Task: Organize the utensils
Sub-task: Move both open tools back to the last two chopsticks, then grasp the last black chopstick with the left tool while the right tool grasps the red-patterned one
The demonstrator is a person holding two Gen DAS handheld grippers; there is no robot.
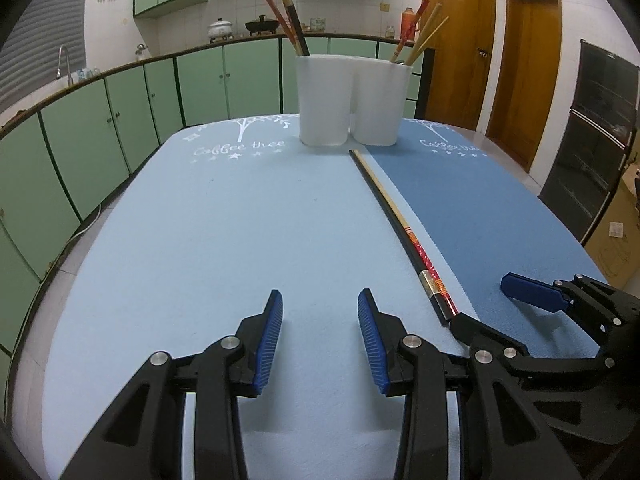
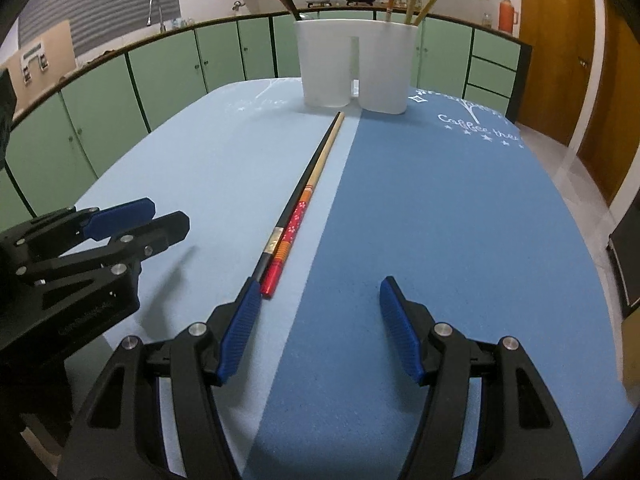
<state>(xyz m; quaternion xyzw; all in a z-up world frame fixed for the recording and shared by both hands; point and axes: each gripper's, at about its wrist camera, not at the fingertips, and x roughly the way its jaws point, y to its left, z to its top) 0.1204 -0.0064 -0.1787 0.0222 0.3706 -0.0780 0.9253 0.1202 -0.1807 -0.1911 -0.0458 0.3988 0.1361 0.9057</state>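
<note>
Two chopsticks lie side by side on the light blue mat, touching along their length and running just beside its seam with the dark blue mat (image 2: 460, 208). One is the black chopstick (image 2: 298, 194) with a metallic band; the other is the red-and-wood chopstick (image 2: 316, 184), with a red flowered handle and orange bands. Their thin tips point at the white two-compartment holder (image 2: 356, 68) standing at the far end, close to it but apart. More chopsticks stand upright in both its compartments.

The right gripper (image 2: 316, 308) hangs low over the seam, jaws spread and empty, its left pad just beside the handle ends; whether it touches them is unclear. The left gripper (image 1: 320, 320) hovers over the light blue mat (image 1: 208, 220), left of the pair, jaws apart and empty.
</note>
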